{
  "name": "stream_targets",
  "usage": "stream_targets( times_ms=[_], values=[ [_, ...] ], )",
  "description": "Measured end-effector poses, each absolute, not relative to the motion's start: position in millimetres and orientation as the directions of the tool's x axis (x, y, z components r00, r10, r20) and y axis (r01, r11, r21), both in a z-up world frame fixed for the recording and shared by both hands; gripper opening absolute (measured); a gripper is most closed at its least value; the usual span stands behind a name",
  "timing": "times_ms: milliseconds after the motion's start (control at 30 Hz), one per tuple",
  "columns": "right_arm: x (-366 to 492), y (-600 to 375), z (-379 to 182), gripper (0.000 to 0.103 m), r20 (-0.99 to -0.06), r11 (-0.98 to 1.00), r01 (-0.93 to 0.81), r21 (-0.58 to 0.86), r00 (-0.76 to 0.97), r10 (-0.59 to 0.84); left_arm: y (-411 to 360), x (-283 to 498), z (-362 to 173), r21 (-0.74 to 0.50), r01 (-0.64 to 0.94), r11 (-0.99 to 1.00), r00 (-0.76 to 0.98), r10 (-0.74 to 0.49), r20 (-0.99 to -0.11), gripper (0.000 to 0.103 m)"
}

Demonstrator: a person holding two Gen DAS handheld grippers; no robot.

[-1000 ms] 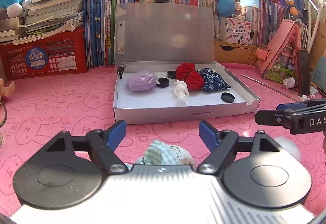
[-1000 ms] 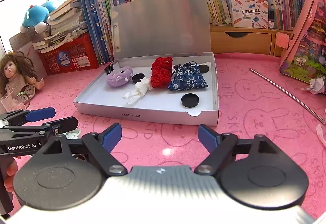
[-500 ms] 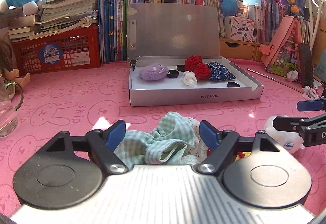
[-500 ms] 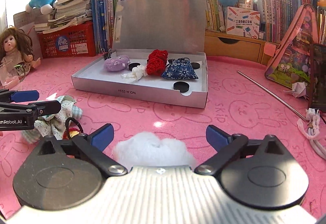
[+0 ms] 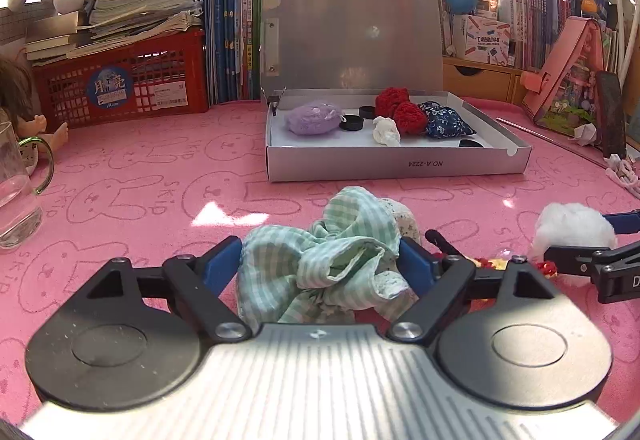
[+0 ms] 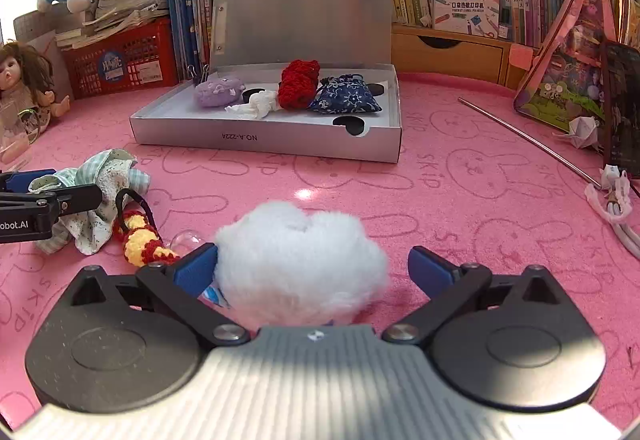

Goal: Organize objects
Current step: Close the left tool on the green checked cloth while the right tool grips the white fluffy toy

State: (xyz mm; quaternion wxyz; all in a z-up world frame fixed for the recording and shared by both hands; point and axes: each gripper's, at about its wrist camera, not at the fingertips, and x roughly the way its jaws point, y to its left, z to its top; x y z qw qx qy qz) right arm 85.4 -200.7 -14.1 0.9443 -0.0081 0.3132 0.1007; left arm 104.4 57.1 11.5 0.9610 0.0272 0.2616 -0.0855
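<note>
White fluff (image 6: pixel 300 256) sits before the box (image 6: pixel 272 138), between our right gripper's (image 6: pixel 312 266) spread jaws; we see the right pad clear. Our left gripper (image 5: pixel 320 266) brackets crumpled cloth (image 5: pixel 324 260); grip unclear. Box holds pouches, red yarn (image 6: pixel 299 83).

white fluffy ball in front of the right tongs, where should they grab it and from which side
Grip the white fluffy ball across its widest middle, coming in low from the near side, as the right tongs already straddle it. It is round and soft with no handle, so a squeeze through the centre looks likeliest to hold.
</note>
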Motion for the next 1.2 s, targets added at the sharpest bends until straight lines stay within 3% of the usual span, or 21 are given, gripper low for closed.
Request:
stream_targets(
  times_ms=[467,867,1067,1200],
  values=[
    [87.7,-190.9,-20.8,0.103,-0.623,0.98,-0.196,0.009,0.766,0.159,58.0,120.5,2.3,-0.014,0.162,0.987,0.795,-0.139,-0.59,0.087],
    [87.8,-191.8,-21.1,0.103,-0.623,0.982,-0.188,0.014,0.766,0.156,57.2,119.8,1.9,-0.009,0.16,0.987,0.794,-0.134,-0.593,0.086],
    [86.7,-193.1,-20.9,0.101,-0.615,0.981,-0.192,0.026,0.77,0.167,50.7,111.5,2.3,-0.005,0.181,0.983,0.799,-0.15,-0.583,0.072],
    [81.9,-194.9,-19.4,0.09,-0.6,0.976,-0.215,0.036,0.776,0.193,46.7,104.5,3.6,-0.012,0.207,0.978,0.805,-0.177,-0.566,0.058]
  ],
)
